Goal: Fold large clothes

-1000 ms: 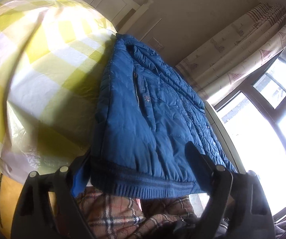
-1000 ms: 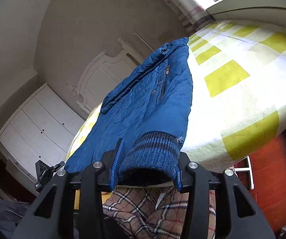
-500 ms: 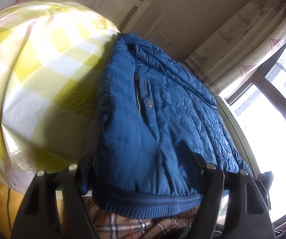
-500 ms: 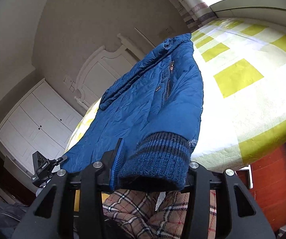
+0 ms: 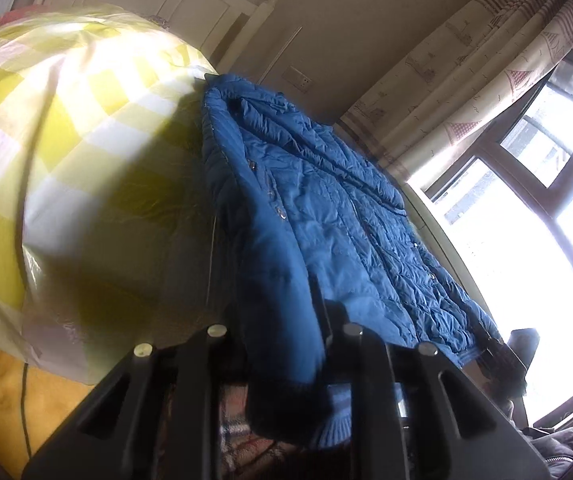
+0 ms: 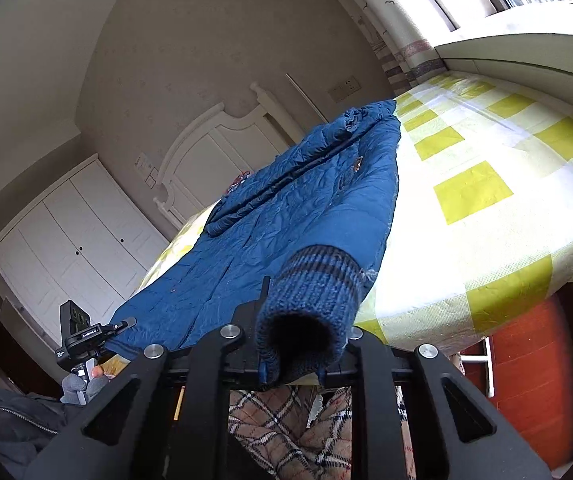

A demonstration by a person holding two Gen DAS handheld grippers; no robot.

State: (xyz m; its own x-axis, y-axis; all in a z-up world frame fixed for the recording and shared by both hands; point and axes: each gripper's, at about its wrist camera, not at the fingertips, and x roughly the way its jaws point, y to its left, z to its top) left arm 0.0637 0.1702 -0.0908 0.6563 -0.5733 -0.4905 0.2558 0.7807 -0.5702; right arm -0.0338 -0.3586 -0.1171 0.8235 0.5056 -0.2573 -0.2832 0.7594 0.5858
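Jacket (image 5: 326, 220) hem hides the closing left claw's (image 5: 282, 344) pads.

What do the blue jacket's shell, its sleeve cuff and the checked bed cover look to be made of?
Blue jacket: thin synthetic shell, likely nylon or polyester, with a slight sheen, quilted stitching and fine puckers. Sleeve cuff: ribbed knit, matte, with darker stripes. Checked bed cover: yellow and white fabric, seemingly under glossy clear plastic, judging by the glare and crinkles.
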